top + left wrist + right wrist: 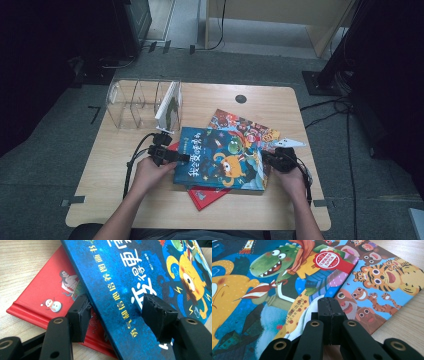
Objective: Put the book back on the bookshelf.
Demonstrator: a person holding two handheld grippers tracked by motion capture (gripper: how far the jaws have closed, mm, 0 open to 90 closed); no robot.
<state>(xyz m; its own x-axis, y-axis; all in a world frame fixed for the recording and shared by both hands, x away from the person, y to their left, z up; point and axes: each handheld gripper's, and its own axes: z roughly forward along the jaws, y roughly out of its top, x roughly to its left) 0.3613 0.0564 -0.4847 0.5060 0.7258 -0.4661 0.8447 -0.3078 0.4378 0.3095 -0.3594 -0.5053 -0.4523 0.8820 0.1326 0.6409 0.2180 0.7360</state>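
A blue picture book [220, 157] with a yellow monster and a green dinosaur lies on top of a red book [205, 196] and a tiger-patterned book [245, 127]. My left gripper [183, 157] is at the blue book's left edge. In the left gripper view its jaws [117, 305] stand open astride the spine of the blue book [120, 285]. One pad is over the red book [42, 297] and the other over the blue cover. My right gripper [267, 157] is at the book's right edge. Its jaws [329, 302] are shut with nothing between them, over the blue book [249, 302] beside the tiger book [374, 290].
A clear plastic file rack [132, 102] stands at the table's back left with a white book [169, 106] upright in its right slot. A white paper scrap [290, 142] lies right of the books. The wooden table [115, 190] has a cable hole [241, 98].
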